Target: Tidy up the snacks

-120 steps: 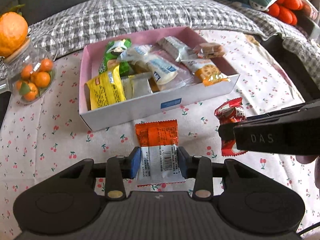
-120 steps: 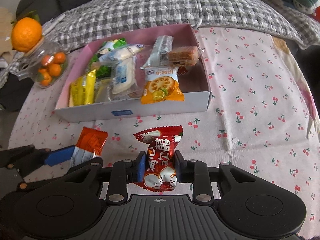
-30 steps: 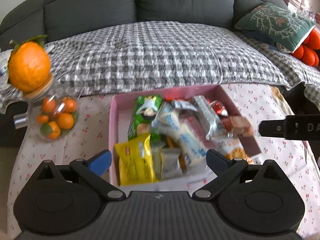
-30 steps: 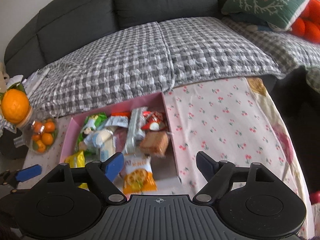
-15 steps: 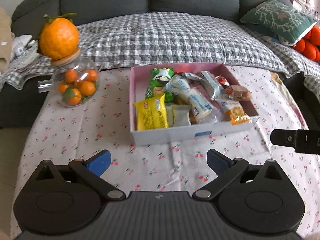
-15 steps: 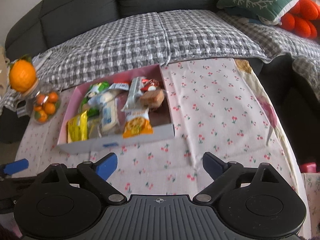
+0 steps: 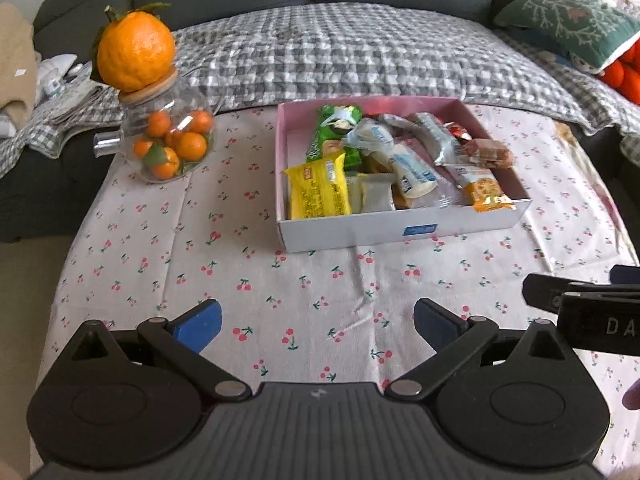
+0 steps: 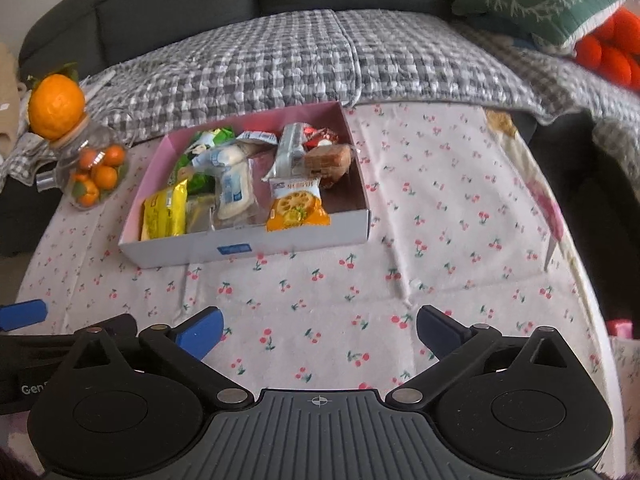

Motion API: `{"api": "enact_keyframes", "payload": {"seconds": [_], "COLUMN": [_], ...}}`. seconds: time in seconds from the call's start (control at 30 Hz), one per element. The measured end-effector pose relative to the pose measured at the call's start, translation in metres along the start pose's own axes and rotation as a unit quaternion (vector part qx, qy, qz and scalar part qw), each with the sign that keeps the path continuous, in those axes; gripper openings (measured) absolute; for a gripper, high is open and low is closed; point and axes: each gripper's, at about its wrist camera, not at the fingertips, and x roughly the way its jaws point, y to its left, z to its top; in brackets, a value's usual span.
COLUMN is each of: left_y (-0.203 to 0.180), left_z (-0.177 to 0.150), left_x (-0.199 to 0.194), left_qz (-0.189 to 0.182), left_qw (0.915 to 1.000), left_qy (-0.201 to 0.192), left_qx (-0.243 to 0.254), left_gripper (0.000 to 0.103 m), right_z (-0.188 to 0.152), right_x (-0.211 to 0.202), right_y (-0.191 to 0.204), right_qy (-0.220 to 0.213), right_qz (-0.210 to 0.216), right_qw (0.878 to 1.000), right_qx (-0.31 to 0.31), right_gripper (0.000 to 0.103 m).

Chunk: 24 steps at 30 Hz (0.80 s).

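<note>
Both grippers — left gripper (image 7: 316, 326), right gripper (image 8: 318, 330) — gape wide over bare tablecloth (image 7: 304, 280), nearside of the box (image 7: 400, 232).

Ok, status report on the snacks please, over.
Left gripper and right gripper open, empty. Snacks all in box. No loose snacks on cloth, nothing in the way.

A dark grey sofa (image 8: 192, 12) fills the far side of the room, from 10 to 2 o'clock, in even daylight.

A grey-and-white checked quilt (image 8: 320, 56) covers its seat, above the cherry-print cloth on the worktop (image 8: 440, 208). At 1 o'clock leans a green cushion (image 8: 536, 0) with a white branch pattern, orange plush shapes (image 8: 612, 52) just beside it. At 9 o'clock a beige cloth (image 7: 14, 64) lies folded on the sofa arm.
</note>
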Motion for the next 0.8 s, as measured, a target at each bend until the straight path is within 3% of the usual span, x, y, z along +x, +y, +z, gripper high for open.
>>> {"api": "enact_keyframes", "payload": {"seconds": [0.33, 0.8], "left_y": [0.003, 0.004], "left_z": [-0.004, -0.003], "left_x": [0.001, -0.003], "left_qz": [0.022, 0.03], "left_qw": [0.9997, 0.9993], "left_qy": [-0.003, -0.016], "left_qx": [-0.014, -0.012], "left_gripper": [0.102, 0.102], "right_z": [0.0, -0.001], "right_x": [-0.01, -0.007], "right_y": [0.009, 0.011], "right_qy": [-0.031, -0.023], "right_qz": [-0.005, -0.001], "right_qw": [0.999, 0.999], "right_qx": [-0.034, -0.037], "right_gripper": [0.103, 0.103]}}
